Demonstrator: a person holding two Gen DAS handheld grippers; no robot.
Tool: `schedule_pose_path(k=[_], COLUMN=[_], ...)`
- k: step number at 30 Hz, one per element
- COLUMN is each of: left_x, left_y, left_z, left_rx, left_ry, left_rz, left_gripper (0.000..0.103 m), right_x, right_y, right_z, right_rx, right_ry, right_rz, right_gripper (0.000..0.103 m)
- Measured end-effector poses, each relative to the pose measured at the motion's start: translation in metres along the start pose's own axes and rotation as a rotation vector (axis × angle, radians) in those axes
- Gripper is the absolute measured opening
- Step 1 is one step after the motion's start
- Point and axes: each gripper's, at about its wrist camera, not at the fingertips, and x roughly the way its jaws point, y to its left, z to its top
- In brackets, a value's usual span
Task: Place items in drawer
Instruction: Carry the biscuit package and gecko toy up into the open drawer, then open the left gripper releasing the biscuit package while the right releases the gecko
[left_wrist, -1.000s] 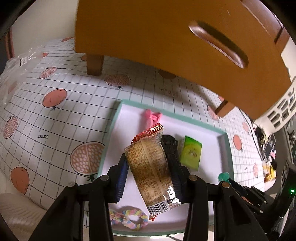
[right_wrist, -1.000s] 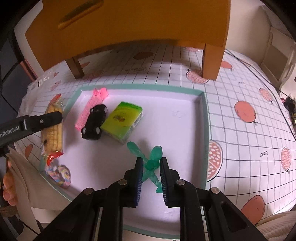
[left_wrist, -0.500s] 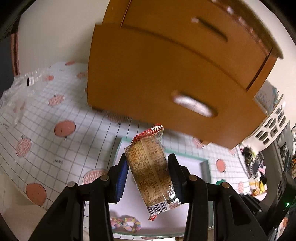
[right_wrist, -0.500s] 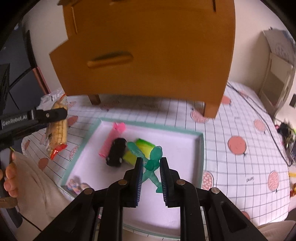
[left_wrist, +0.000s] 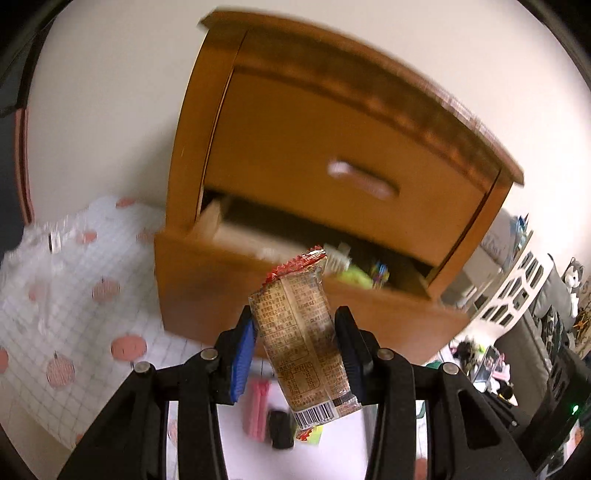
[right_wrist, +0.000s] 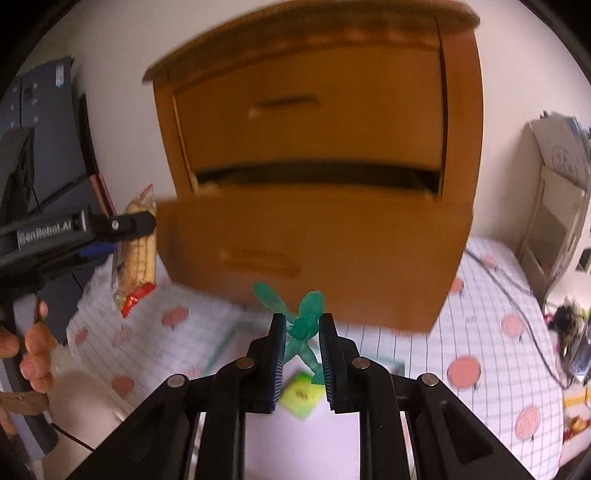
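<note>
My left gripper (left_wrist: 295, 332) is shut on a tan snack packet (left_wrist: 301, 332) with red crimped ends, held up in front of the wooden cabinet (left_wrist: 332, 147). The lower drawer (left_wrist: 229, 280) stands pulled out, with several small items inside. My right gripper (right_wrist: 302, 332) is shut on a green toy figure (right_wrist: 304, 325), raised before the lower drawer front (right_wrist: 314, 251). The left gripper with the snack packet (right_wrist: 136, 243) shows at the left of the right wrist view, a hand (right_wrist: 29, 347) holding it.
Below lies a white tray holding a pink item (left_wrist: 258, 410), a black toy car (left_wrist: 279, 428) and a green box (right_wrist: 301, 395). The cabinet stands on a grid cloth with pink fruit prints (right_wrist: 498, 332). A white shelf (right_wrist: 554, 206) stands at right.
Both grippers have risen from the tray with their items, and the view has tilted up to the cabinet. The open lower drawer's inside now shows.
</note>
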Motion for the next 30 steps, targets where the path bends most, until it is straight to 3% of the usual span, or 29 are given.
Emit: schedule_pose_path(k=[7, 12, 19, 30], left_x=[-0.01, -0.002, 0.028, 0.073], left_y=[-0.02, -0.029, -0.031, -0.027], left_z=[0.054, 0.079, 0.09, 0.087], left_rx=[0.066, 0.104, 0.13, 0.13], left_ry=[-0.096, -0.116, -0.074, 0.022], left_rz=[0.0, 0.026, 0.074, 0.149], left_gripper=[0.044, 0.044, 0.044, 0.044], right_x=[-0.008, -0.002, 0.023, 0.063], right_y=[-0.011, -0.012, -0.023, -0.03], right_z=[0.068, 0.103, 0.124, 0.131], right_rx=[0.0, -0.035, -0.026, -0.03], right_ry=[-0.09, -0.106, -0.059, 0.056], right_rz=[-0.003, -0.037, -0.066, -0.105], right_gripper=[0.019, 0.019, 0.019, 0.019])
